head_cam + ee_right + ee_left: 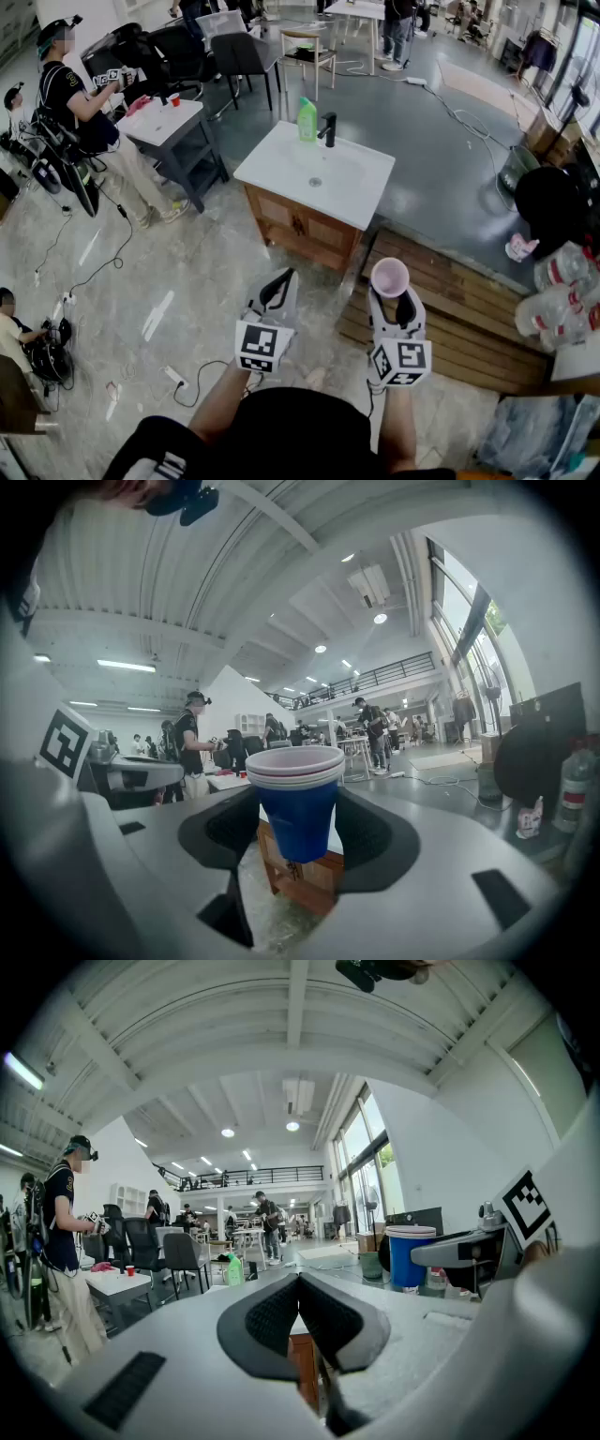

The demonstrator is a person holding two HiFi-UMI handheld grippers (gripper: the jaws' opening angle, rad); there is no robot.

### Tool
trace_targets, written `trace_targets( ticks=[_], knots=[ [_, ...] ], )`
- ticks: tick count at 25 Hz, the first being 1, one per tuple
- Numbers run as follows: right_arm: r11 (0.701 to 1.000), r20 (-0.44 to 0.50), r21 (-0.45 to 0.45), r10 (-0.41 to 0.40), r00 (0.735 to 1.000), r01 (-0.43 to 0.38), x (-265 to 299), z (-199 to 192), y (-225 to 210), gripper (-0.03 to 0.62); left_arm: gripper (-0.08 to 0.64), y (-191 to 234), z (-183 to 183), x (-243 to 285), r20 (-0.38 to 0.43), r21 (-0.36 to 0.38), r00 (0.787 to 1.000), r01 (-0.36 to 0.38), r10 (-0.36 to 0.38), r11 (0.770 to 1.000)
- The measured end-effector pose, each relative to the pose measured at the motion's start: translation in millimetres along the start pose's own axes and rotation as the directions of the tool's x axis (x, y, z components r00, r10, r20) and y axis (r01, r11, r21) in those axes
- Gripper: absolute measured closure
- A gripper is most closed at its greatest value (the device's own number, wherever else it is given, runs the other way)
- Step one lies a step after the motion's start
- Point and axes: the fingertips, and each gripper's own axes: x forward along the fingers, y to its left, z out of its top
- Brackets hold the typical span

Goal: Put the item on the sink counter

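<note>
A stack of blue plastic cups with white rims stands upright between the pads of my right gripper, which is shut on it. In the head view the cup stack shows its pale open mouth above my right gripper, held short of the sink counter. That white counter top sits on a wooden cabinet, with a basin, a black tap and a green bottle at its far edge. My left gripper hovers beside it, its jaws shut with nothing between them.
A wooden slatted platform lies right of the cabinet. Clear plastic bottles stand at the far right. A person with grippers stands by a small white table at the left. Cables run over the floor.
</note>
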Motion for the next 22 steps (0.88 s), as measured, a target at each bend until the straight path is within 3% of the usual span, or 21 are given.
trace_targets(
  ticks=[22],
  knots=[
    [0.998,-0.017,0.021,0.055,0.998,-0.055,36,-4,14,0.337,0.557,29,0,5,-0.003,-0.003,0.998,-0.055,0.055,0.998]
  ],
)
